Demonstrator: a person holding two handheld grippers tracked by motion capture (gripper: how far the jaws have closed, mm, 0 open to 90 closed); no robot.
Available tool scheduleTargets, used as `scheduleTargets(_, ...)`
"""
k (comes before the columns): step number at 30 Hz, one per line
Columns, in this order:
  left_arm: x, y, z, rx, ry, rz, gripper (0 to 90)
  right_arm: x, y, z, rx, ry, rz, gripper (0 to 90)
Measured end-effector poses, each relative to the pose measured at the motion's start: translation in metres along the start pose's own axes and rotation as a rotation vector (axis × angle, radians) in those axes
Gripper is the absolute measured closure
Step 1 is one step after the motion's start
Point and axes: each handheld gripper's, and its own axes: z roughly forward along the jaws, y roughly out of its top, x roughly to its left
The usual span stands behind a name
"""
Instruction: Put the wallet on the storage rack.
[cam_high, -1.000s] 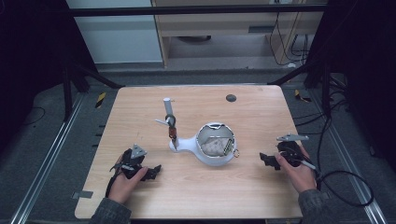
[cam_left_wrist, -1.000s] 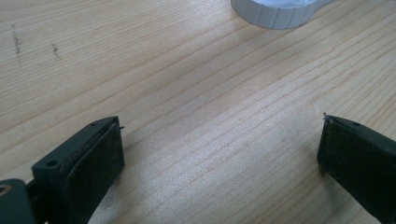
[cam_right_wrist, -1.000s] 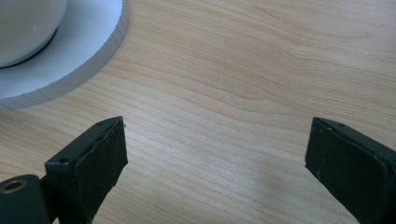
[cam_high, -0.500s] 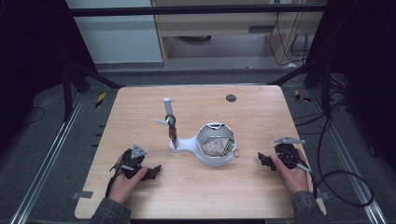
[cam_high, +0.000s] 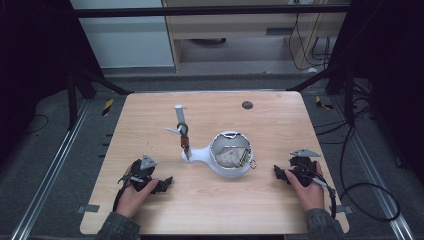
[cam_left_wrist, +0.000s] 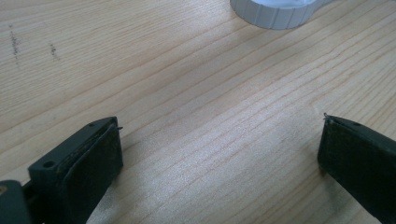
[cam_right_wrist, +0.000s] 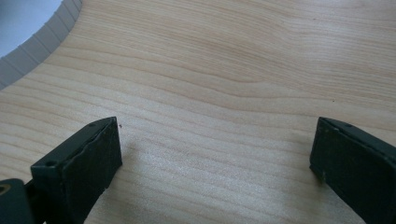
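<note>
A white round dish (cam_high: 228, 172) with a long spout-like handle sits mid-table, a crumpled pale wad (cam_high: 228, 157) inside it. Its ribbed white rim shows in the left gripper view (cam_left_wrist: 275, 11) and in the right gripper view (cam_right_wrist: 32, 44). A thin upright stand (cam_high: 181, 127) with small clips rises just left of the dish. My left gripper (cam_high: 166, 183) rests low on the table at front left, open, jaws wide apart (cam_left_wrist: 219, 154) over bare wood. My right gripper (cam_high: 278, 173) lies at front right, open as well (cam_right_wrist: 217, 156), nothing between its jaws.
A small dark disc (cam_high: 247, 105) lies near the far edge of the wooden table (cam_high: 210, 210). Beyond the table are dark frame bars, cables on the right floor and a pale cabinet at the back.
The right hand and gripper have slid slightly toward the front of the table. The left gripper, dish and stand have not moved.
</note>
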Motion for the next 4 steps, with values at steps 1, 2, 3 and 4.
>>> scheduleTargets(1,-0.0001,0.0001,0.0001,0.0,0.0,0.0,0.0,0.0011,-0.0002,-0.0003,-0.001,-0.001,0.008,2.1)
scheduleTargets(2,-0.0001,0.0004,0.0003,0.0,0.0,0.001,0.0,0.0015,-0.0005,-0.0002,-0.001,-0.004,0.003,2.2)
scheduleTargets(3,-0.0001,0.0006,0.0006,0.0,-0.001,0.001,0.0,0.0017,-0.0005,-0.0005,0.0,-0.004,0.003,2.1)
scheduleTargets(4,-0.0002,0.0008,0.0008,-0.001,-0.001,0.001,0.0,0.0016,-0.0005,-0.0004,0.0,-0.003,0.002,2.1)
